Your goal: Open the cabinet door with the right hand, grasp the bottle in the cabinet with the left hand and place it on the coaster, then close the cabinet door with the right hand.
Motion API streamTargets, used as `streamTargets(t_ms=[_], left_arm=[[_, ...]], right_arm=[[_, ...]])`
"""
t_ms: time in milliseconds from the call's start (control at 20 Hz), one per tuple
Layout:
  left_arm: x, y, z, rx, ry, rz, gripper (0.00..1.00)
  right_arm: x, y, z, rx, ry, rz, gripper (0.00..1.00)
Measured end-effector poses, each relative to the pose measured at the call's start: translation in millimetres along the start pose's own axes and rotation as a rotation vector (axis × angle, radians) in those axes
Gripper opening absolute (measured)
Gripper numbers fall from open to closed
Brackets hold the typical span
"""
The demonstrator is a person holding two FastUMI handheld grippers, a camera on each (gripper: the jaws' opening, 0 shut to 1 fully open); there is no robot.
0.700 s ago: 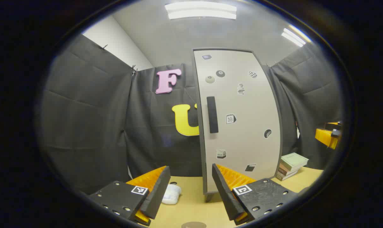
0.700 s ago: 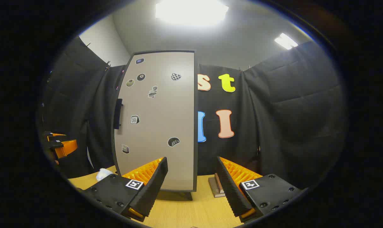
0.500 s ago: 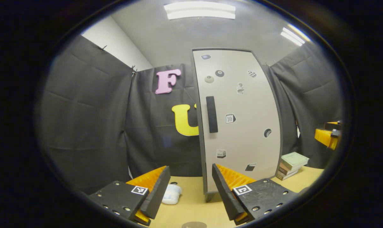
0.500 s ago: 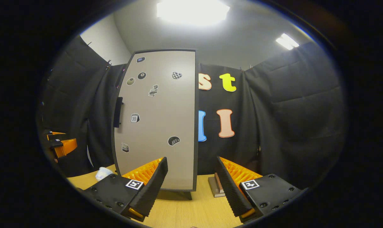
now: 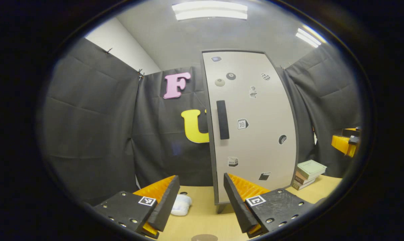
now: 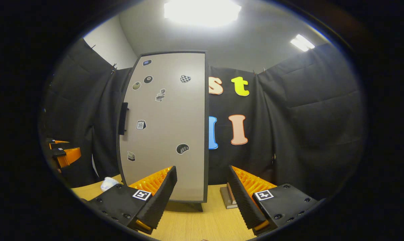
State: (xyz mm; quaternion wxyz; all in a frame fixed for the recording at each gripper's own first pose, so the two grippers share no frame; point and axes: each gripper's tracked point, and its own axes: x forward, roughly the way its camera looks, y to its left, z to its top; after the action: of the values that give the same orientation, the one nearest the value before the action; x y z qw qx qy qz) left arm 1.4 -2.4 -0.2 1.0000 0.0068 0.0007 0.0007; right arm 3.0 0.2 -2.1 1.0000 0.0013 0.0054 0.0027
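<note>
While the cabinet door stands closed on the table, hiding any bottle, opening hasn't begun. The right gripper and left gripper hover wide, empty. Next, right must reach the handle.

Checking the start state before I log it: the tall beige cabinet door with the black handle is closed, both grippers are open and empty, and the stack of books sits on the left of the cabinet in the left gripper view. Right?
Not quite. In the left gripper view the stack of books lies to the right of the tall beige cabinet door, not the left. The rest holds: the door is closed with its black handle untouched, and the left gripper and right gripper are open and empty.
</note>
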Motion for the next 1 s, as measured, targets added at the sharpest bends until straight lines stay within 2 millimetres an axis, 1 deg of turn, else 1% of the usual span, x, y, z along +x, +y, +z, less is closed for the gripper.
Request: streamTargets(t_ms=[150,200,250,300,400,450,650,700,750,800,850,950,1000], left_arm=[[-1,-1,3,0.000,-0.007,0.004,0.80],[-2,-3,5,-0.001,-0.011,0.003,0.82],[-3,-5,6,0.000,-0.012,0.003,0.80],[-5,-8,8,0.001,-0.012,0.004,0.82],[-10,-14,8,0.002,-0.014,0.013,0.82],[-13,-15,11,0.000,-0.018,0.019,0.80],[-20,-25,15,0.003,-0.023,0.041,0.80],[-22,-27,16,0.009,-0.025,0.050,0.82],[-26,-27,18,0.018,-0.030,0.064,0.82],[-29,-25,20,0.028,-0.034,0.081,0.80],[-32,-23,19,0.034,-0.030,0.097,0.80],[-33,-22,17,0.027,-0.021,0.109,0.80],[-33,-21,16,0.020,-0.019,0.108,0.80]], right_arm=[[-1,0,1,0.005,-0.001,0.001,0.96],[0,0,1,0.005,-0.002,0.000,0.96],[0,0,1,0.004,-0.002,0.000,0.96],[0,0,1,0.005,-0.002,0.002,0.96],[-1,0,1,0.006,-0.001,0.006,0.96],[-1,0,2,0.006,-0.001,0.009,0.96],[0,4,2,0.017,-0.001,0.040,0.96],[2,4,4,0.027,0.002,0.050,0.96],[3,5,4,0.031,0.000,0.062,0.96],[4,6,4,0.035,-0.001,0.072,0.94],[4,8,5,0.040,-0.002,0.082,0.96],[6,10,3,0.047,0.009,0.093,0.94],[7,7,2,0.045,0.022,0.090,0.96]])
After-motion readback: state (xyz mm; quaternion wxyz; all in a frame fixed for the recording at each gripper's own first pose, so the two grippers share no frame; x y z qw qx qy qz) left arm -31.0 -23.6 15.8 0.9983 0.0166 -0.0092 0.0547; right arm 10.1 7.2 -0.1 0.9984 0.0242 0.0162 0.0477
